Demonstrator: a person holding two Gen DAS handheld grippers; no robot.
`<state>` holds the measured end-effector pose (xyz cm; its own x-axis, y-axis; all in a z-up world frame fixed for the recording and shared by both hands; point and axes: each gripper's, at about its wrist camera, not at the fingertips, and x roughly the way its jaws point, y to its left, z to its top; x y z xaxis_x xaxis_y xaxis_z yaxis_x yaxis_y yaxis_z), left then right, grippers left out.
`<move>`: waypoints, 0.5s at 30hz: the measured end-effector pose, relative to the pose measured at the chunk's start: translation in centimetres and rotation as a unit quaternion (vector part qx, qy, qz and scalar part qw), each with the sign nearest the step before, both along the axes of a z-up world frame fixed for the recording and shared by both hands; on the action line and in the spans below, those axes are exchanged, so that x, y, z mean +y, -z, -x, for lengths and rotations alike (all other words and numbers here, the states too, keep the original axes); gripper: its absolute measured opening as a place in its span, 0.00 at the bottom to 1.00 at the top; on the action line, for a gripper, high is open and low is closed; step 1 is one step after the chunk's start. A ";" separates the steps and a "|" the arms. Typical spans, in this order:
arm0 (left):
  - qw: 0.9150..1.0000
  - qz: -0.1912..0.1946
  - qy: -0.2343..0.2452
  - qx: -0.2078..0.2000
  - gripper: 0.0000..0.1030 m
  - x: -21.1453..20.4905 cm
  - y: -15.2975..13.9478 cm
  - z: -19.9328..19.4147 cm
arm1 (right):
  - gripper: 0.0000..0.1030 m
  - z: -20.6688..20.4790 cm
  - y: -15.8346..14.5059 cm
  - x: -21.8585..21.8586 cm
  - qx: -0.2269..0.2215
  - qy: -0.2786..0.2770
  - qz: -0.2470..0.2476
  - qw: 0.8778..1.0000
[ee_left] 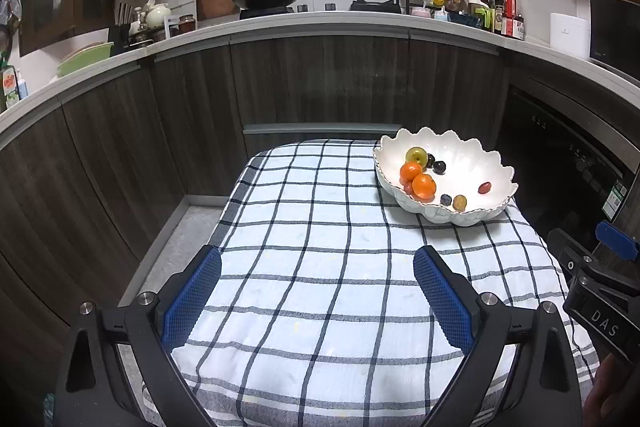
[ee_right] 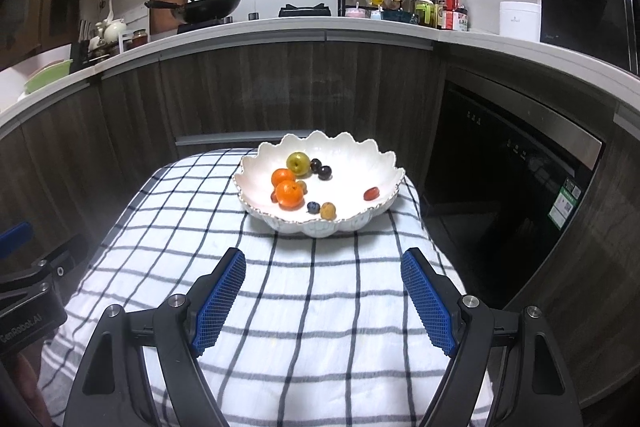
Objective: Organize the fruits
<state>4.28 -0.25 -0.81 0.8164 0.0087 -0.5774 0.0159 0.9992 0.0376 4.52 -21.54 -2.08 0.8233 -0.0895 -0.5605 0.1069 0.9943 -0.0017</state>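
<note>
A: What is seen at the left?

B: The left gripper (ee_left: 317,255) is held over the checked cloth (ee_left: 320,267), its blue pads (ee_left: 192,299) spread wide with nothing between them. Only bare cloth is seen under it.

A: And the fruit?

B: It is all gathered in the white scalloped bowl (ee_right: 256,183), which is set on the far right part of the cloth, near the dark oven door (ee_right: 508,187). Within the bowl, two oranges (ee_right: 289,193) are found at the left, touching each other, with a green-yellow fruit (ee_right: 298,163) just behind them. Two dark plums (ee_right: 325,172) are placed beside that. A small blue berry (ee_right: 313,207) and a yellowish fruit (ee_right: 328,211) are seen at the near rim, and a red fruit (ee_right: 371,193) is kept apart at the right.

A: And the other claw?

B: The right gripper (ee_right: 323,263) is pointed at the bowl from the near side, jaws parted, nothing pinched, the bowl not touched.
</note>
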 end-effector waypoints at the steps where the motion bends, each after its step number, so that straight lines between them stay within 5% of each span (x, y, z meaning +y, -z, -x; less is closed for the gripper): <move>1: 1.000 0.000 0.000 0.001 0.96 0.0 0.1 0.1 | 0.79 0.1 0.1 0.0 0.000 -0.001 0.001 1.000; 15: 1.000 -0.001 0.002 0.003 0.96 0.2 0.6 0.6 | 0.79 1.3 -0.3 0.0 -0.013 0.003 0.003 1.000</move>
